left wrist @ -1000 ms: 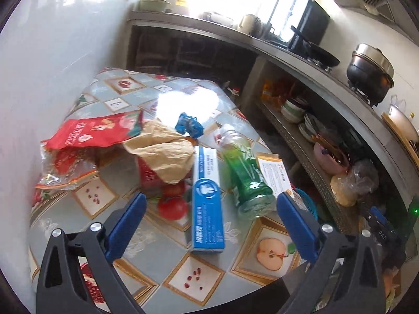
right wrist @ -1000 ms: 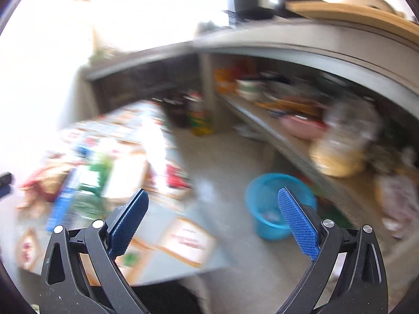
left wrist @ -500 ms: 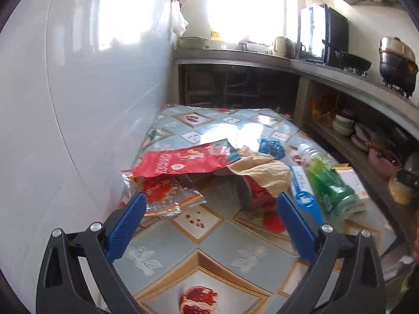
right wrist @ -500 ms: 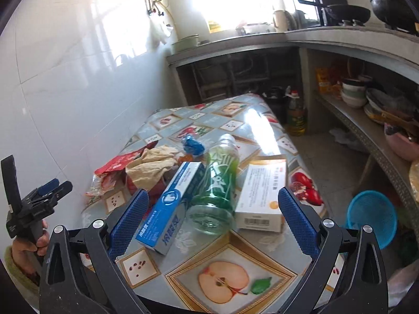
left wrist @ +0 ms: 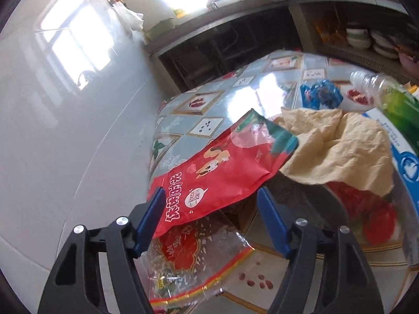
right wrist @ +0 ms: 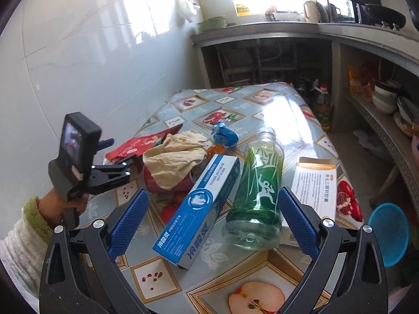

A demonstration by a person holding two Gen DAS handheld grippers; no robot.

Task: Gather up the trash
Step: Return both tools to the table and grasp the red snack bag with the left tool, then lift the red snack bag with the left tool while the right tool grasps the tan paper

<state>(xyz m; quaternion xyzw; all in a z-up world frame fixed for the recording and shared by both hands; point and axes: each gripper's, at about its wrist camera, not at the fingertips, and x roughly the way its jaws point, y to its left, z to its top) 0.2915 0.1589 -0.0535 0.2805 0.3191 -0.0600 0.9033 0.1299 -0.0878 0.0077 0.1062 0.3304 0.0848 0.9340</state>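
Left claw [left wrist: 210,214] closing around glossy red snack bag [left wrist: 222,172], not yet clamped; right claw [right wrist: 212,219] released.

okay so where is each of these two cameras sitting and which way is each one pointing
Left wrist: on the left gripper, looking down along its just-closing fingers at the red snack bag between them.
Right wrist: on the right gripper, facing the green bottle; left hand shows.
Shared: bag, tan paper, bottle, table.

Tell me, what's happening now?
Left gripper closing around red snack bag, not yet gripped. Right gripper open, empty. Beige paper overlaps bag.
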